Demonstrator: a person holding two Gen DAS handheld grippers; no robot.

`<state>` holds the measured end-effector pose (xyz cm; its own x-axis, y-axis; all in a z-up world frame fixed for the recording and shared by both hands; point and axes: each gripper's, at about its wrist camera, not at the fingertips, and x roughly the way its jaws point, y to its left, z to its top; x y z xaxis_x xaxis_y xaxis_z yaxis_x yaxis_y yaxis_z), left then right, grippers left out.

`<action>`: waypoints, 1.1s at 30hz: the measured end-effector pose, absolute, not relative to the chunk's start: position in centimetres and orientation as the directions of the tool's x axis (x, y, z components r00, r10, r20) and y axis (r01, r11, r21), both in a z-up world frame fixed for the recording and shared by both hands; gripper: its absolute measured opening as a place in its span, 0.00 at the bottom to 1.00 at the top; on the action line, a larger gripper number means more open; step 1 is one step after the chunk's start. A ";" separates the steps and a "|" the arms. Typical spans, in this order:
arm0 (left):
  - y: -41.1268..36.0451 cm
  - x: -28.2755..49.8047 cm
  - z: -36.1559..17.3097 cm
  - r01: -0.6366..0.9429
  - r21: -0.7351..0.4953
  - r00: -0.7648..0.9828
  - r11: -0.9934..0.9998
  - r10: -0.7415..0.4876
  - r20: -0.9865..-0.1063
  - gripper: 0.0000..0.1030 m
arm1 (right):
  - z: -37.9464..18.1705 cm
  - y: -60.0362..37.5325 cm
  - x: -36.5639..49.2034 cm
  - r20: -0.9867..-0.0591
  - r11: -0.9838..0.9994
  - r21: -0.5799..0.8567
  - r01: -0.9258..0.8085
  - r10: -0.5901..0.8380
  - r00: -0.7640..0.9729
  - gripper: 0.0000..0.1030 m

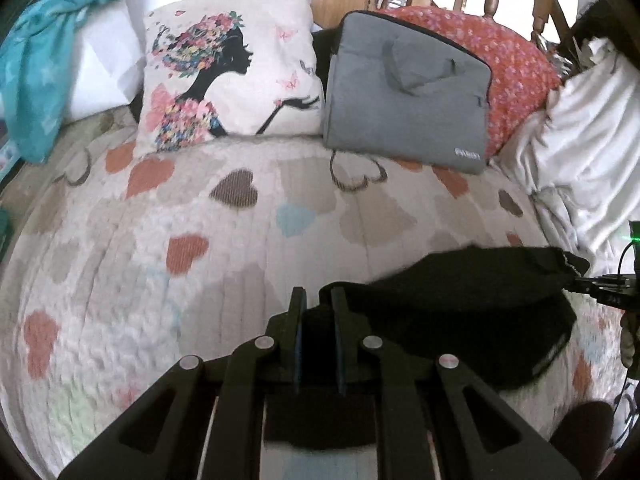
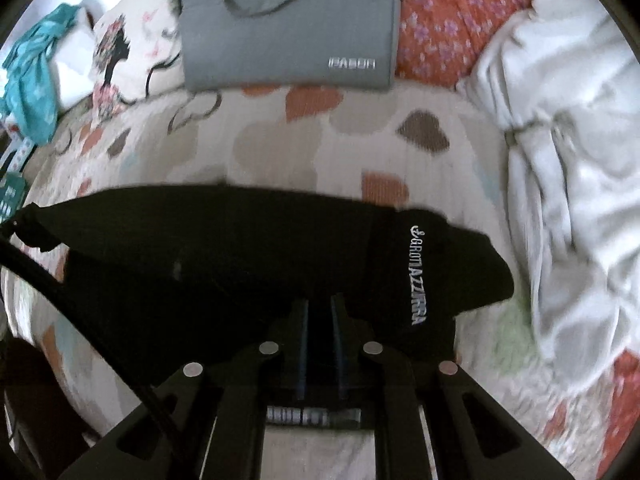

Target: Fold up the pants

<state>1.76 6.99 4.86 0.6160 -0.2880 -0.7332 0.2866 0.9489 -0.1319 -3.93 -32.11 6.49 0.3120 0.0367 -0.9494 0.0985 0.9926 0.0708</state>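
Black cloth sits pinched between the fingers of the left gripper, which stand narrow with an edge of the pants caught in the slim gap. Seen from its own wrist, the right gripper has its fingers just as narrow, also closed on dark fabric near the white lettering printed on the garment. The pants hang between the two grips as a dark band, held above the heart-patterned quilt of the bed, with the lower part sagging onto it.

My reading is that the risk lies in how little cloth each grip has. Only a thin edge seems to be caught on either side, so a quick swing or a tug apart could pull the fabric out of one pair of fingers, and the fold would collapse into a heap. The sagging middle could also drag on the quilt and bunch, leaving a crooked crease. A black cable crosses the right wrist view close to the cloth and might snag it.

Farther out, the grey laptop bag, the printed cushion and the crumpled white sheet lie well apart from the pants, though a wide sweep to the right could brush the sheet
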 end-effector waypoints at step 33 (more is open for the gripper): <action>13.2 -4.8 -5.1 0.044 -0.468 0.468 0.883 -0.432 -0.771 0.34 | 6.8 -8.3 1.1 -0.903 0.894 0.319 -0.314 0.387 0.187 0.33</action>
